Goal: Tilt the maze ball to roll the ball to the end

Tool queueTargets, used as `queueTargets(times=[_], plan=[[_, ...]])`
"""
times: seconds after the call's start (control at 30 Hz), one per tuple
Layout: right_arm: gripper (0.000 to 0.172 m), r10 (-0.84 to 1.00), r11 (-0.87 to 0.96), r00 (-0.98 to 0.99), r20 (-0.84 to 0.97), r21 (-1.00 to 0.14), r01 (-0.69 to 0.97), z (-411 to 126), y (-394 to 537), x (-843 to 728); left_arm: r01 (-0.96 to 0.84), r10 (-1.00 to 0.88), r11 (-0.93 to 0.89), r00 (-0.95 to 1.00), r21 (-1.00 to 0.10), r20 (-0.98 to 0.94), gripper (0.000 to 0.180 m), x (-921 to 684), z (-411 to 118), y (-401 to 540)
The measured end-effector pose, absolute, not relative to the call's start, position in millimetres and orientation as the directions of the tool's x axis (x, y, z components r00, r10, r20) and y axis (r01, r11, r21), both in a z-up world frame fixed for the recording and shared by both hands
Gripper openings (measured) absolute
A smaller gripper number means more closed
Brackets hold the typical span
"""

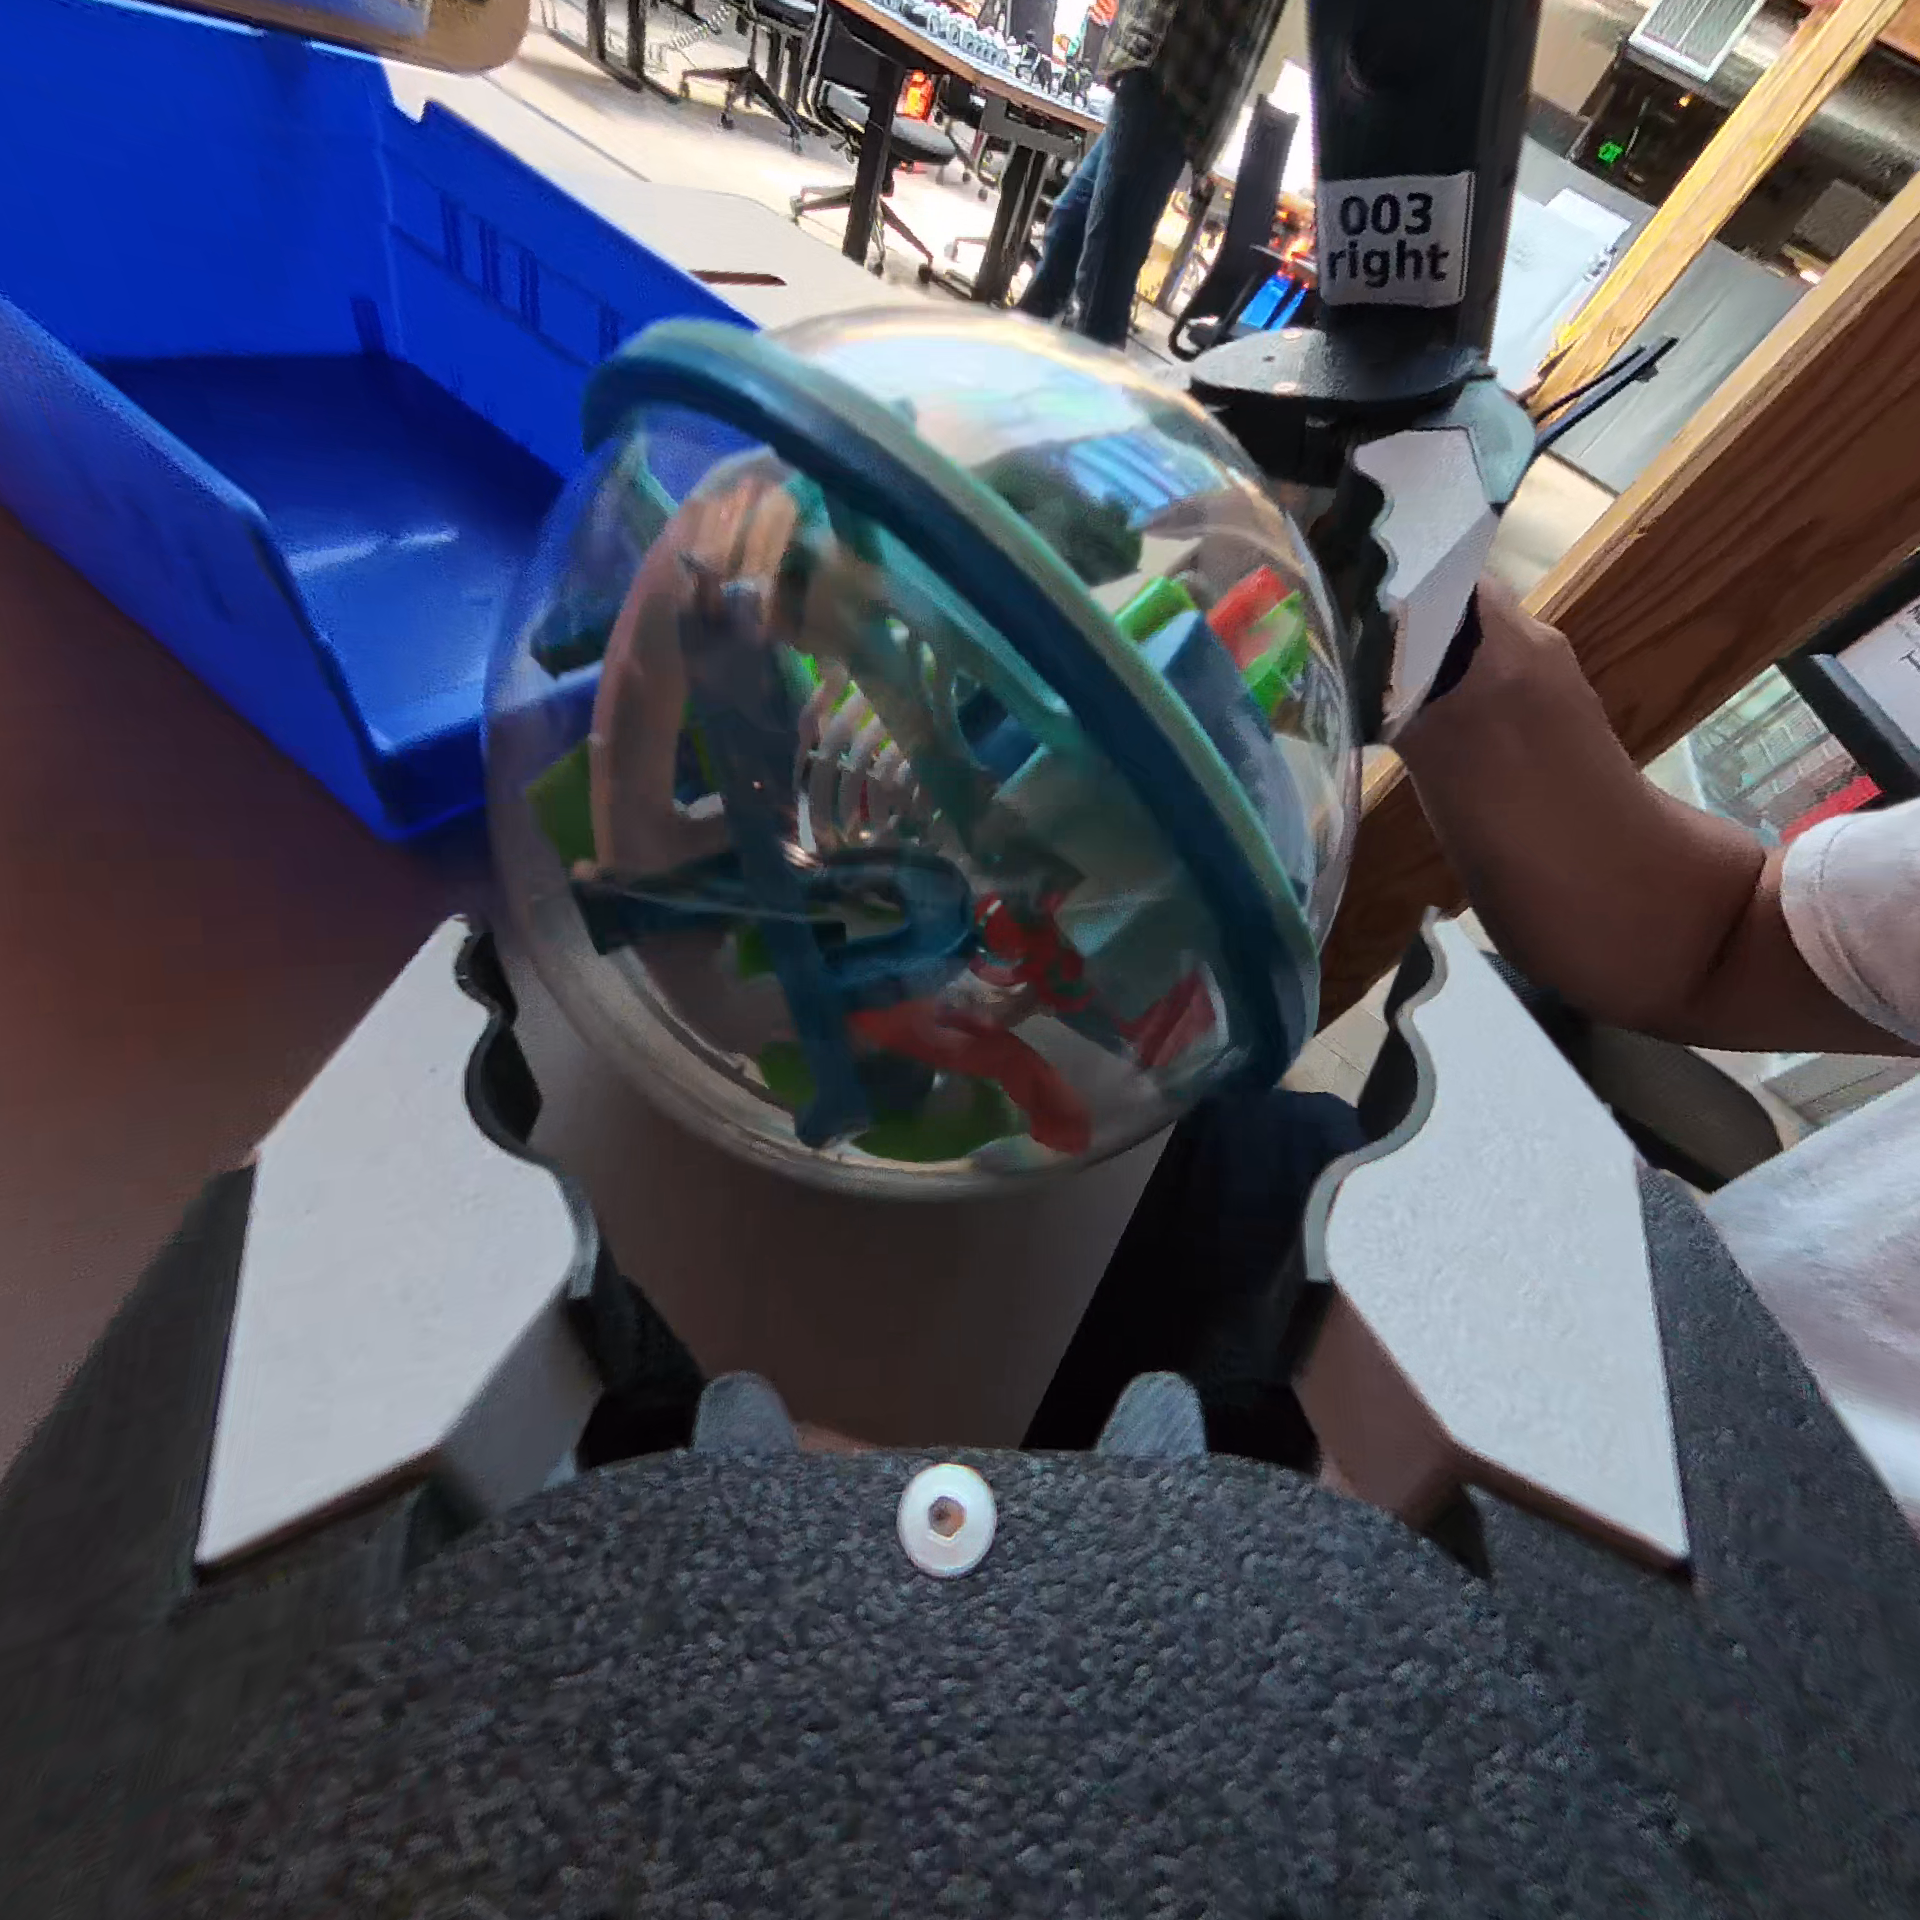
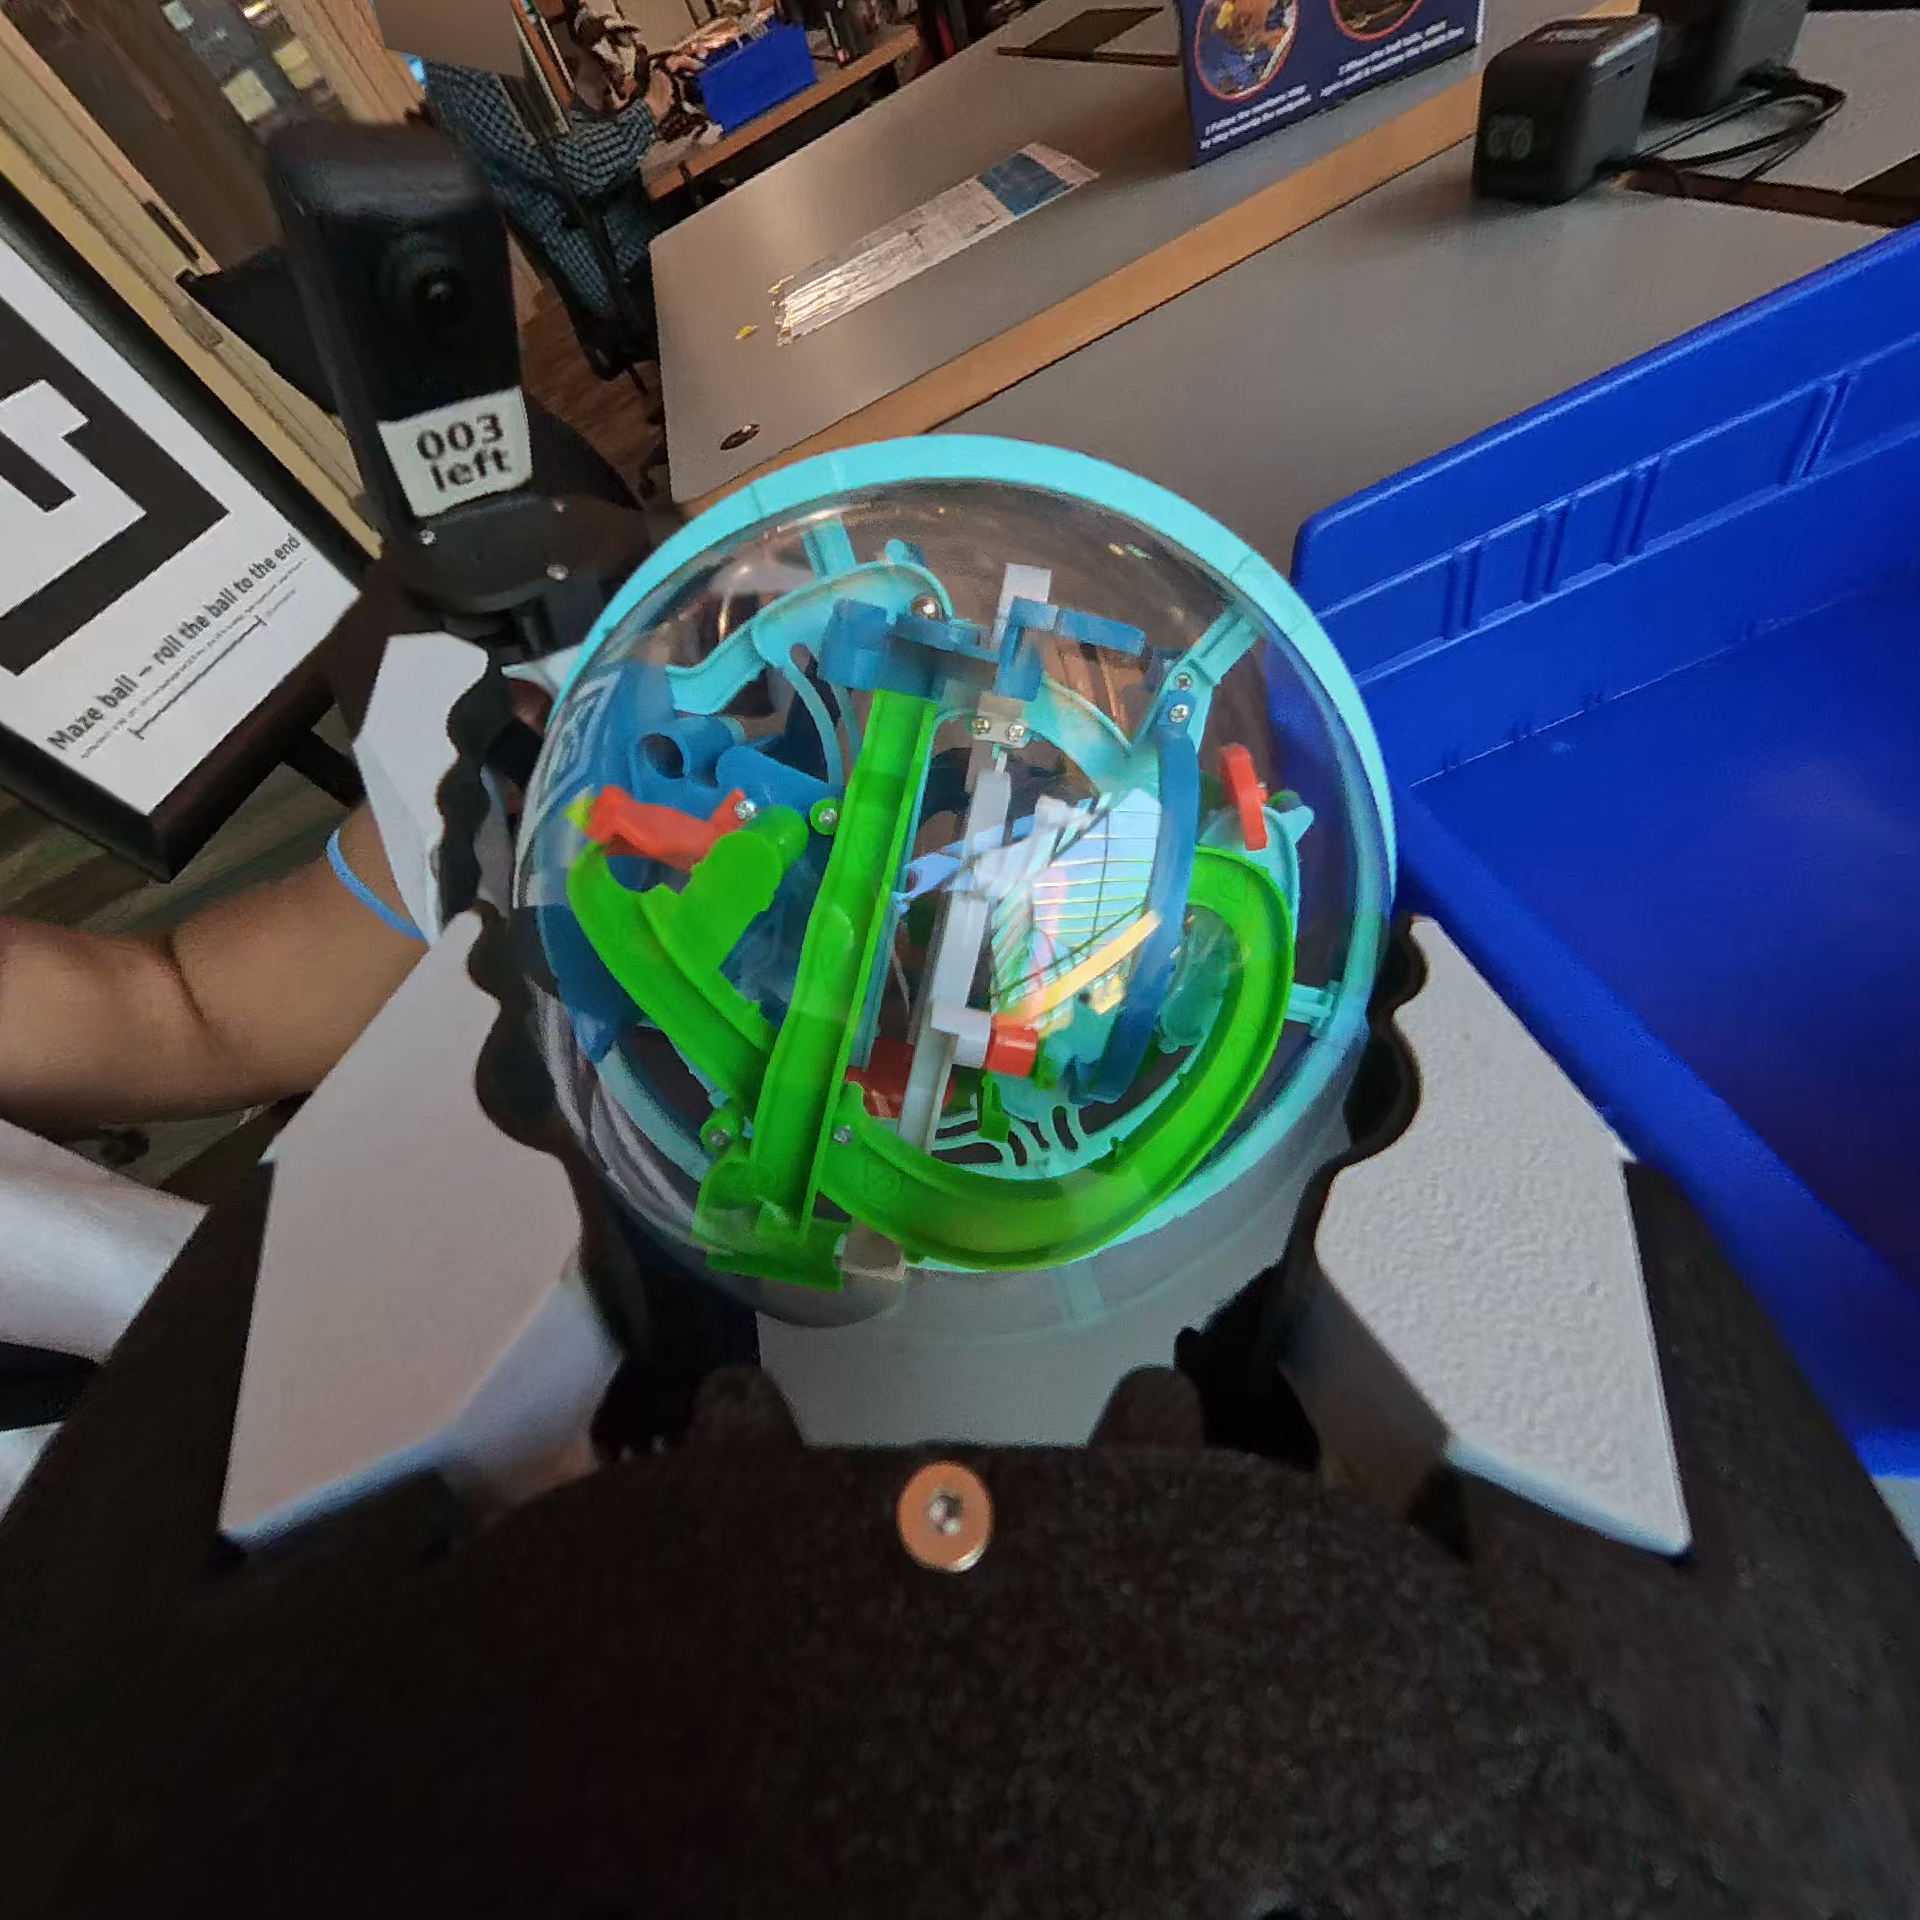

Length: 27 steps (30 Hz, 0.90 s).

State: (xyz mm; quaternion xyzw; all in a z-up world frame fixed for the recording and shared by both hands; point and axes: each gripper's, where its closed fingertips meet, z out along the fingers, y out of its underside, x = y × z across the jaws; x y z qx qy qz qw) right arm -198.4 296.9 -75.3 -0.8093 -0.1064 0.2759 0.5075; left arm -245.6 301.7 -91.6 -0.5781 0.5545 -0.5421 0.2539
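The desk [image 2: 1195, 343] lies below me with a blue bin [image 2: 1662, 727] on it, just beside the maze ball [image 2: 951, 862]. I have that clear sphere lifted off the desk, held between my two grippers. My right gripper [image 2: 940, 997] is spread wide around it, its wavy black pads [image 2: 499, 997] against the shell on both sides as far as I can see. My left gripper [image 1: 951, 997] is opened just as wide; its left pad [image 1: 499, 1039] meets the shell low down, but I cannot tell whether the other pad touches, so how much this side carries is uncertain.

So the pick-up is done and the tilting is in hand: the teal equator band [image 1: 1039, 644] runs slanted in the left wrist view. Inside, a small steel ball [image 2: 920, 606] sits on a blue track near the top. I judge that most of the run is left, though I cannot make out where the end lies.
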Motion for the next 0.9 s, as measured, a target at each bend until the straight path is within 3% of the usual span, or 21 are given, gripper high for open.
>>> queueTargets(times=[0.3,0.47,0.9], plan=[[0.153,0.418,-0.367,0.857,-0.302,-0.919,-0.145,-76.3,279.2,-202.2,-0.384,-0.944,-0.176,-0.193,-0.906,0.266,0.158,-238.8,-107.0,289.0],[0.150,0.416,-0.400,0.806,-0.421,-0.881,-0.253,-76.9,269.7,-186.1,-0.396,-0.950,-0.126,-0.217,-0.910,0.226,0.157,-236.4,-109.5,282.9],[0.152,0.438,-0.394,0.805,-0.401,-0.890,-0.229,-82.9,268.5,-193.3,-0.447,-0.945,0.007,-0.295,-0.894,0.140,0.157,-236.0,-112.3,285.5]])
